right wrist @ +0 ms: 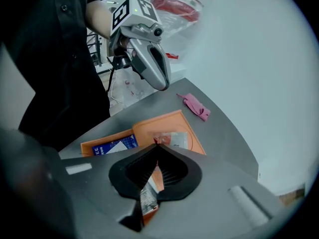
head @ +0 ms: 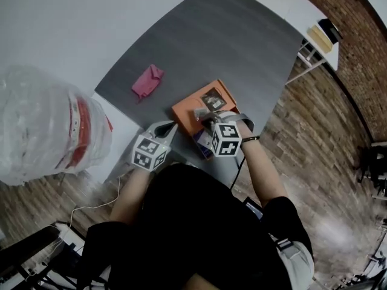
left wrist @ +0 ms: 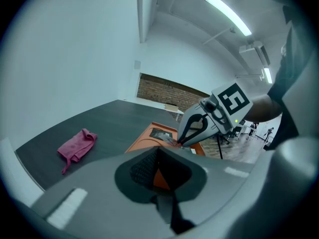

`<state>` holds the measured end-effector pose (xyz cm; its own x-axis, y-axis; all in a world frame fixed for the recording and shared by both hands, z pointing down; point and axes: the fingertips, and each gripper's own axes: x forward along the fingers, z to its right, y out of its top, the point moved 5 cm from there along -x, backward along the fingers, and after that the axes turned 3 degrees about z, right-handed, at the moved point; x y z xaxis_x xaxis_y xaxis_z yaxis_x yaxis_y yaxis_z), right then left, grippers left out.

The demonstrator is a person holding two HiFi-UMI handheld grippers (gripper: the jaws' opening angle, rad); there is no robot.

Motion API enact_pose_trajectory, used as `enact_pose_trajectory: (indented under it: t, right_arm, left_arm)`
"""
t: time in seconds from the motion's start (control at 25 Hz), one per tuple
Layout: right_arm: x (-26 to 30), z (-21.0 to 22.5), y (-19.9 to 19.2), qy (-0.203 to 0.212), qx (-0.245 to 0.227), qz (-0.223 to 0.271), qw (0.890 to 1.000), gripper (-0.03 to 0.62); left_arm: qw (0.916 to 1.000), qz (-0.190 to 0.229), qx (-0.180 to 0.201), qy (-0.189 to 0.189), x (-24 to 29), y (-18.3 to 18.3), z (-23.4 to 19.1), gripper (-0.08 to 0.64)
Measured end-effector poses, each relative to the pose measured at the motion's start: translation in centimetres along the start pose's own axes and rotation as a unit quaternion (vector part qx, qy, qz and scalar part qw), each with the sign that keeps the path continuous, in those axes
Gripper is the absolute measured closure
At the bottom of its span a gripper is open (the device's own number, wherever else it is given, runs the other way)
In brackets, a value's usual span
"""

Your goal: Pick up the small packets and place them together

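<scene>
Currently my right gripper [right wrist: 155,146] is clamped on a thin small packet [right wrist: 147,202], pinched so that it hangs flat between the pads over the orange tray [right wrist: 149,126]. A pale packet [right wrist: 175,139] and a blue packet [right wrist: 113,146] already lie there, so I judge the tray is the gathering spot. My left gripper [left wrist: 160,149] is closed and empty, parked beside the tray out of the way. A pink cloth [left wrist: 76,144] lies well apart on the grey table [right wrist: 224,133]

Thin silvery packet [right wrist: 148,196] with an orange edge, pinched on edge between the closed jaws of the right gripper [right wrist: 155,146], pale packet [right wrist: 171,138] with a red patch, laid flat in the orange tray [right wrist: 154,124], blue-printed packet [right wrist: 115,145] flat at that tray's left end in the right gripper view.
</scene>
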<state>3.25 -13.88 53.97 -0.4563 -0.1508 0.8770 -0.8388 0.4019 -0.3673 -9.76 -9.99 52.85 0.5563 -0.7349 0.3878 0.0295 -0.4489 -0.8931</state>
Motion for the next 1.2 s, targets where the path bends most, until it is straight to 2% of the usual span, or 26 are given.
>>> enact_pose_trajectory:
  t: [0.24,0.48,0.72,0.84,1.2]
  right_arm:
    - [1.6,1.3,1.2,0.012,-0.043,-0.004,0.999,0.581]
    - [2.2,1.8,0.9,0.020,-0.059,-0.013,0.998,0.581]
    - [2.9,2.1,1.2,0.030,-0.050,-0.018,0.998,0.578]
    - [3.0,2.2,1.3,0.026,-0.038,-0.017,0.999,0.503]
    - [2.1,2.3,0.9,0.005,-0.013,-0.011,1.000,0.513]
  left_arm:
    - [0.9995,0.009,-0.018,0.025,-1.2,-0.4,-0.7,0.560]
    - [0.9991,0.005,-0.026,0.035,-1.4,-0.9,-0.7,0.560]
    - [0.9986,0.017,-0.043,0.026,-1.7,-0.5,-1.5,0.560]
    - [0.9988,0.018,-0.041,0.020,-1.3,-0.3,-1.6,0.560]
    - [0.9994,0.019,-0.027,-0.008,-0.1,0.6,-1.2,0.560]
